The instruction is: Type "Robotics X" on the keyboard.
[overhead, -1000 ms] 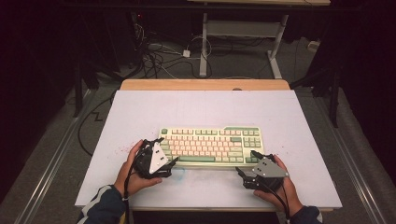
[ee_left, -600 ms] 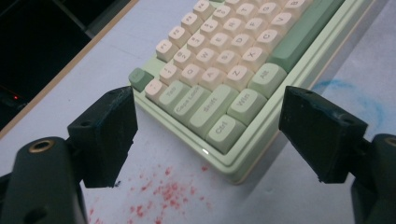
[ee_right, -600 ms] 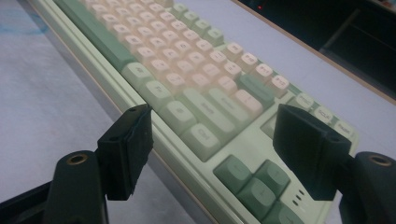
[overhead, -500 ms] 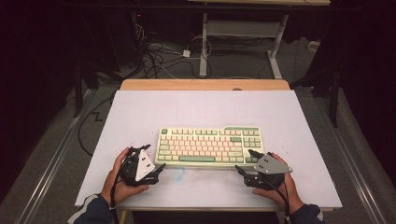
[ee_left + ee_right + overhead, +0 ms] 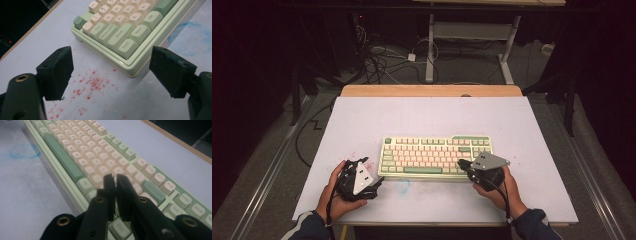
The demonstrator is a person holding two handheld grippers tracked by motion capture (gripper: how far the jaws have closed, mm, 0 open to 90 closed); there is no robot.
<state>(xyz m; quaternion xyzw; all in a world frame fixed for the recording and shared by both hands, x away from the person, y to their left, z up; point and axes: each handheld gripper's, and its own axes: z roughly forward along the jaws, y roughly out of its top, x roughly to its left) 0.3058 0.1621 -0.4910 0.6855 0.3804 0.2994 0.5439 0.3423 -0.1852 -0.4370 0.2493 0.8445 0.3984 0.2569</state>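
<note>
Left gripper (image 5: 374, 182): jaws spread wide, nothing between them; it now sits off the keyboard's left end, nearer the counter's front edge than a second ago, when it lay against that end.
Keyboard (image 5: 436, 156): green-and-cream, flat on the white counter (image 5: 422, 117), mid-front; unmoved over the last second.
Keyboard relative to left jaws: its Ctrl corner (image 5: 130, 66) lies ahead, between the two jaws but apart from both; red specks (image 5: 93, 85) on the counter beneath.
Right gripper (image 5: 115, 178): jaws have just been closing and now meet, empty.
Keyboard relative to right jaws: closed tips hover over the lower-right keys; contact cannot be told.
Reading: shut tips suit pressing a key, likely the step in hand.
</note>
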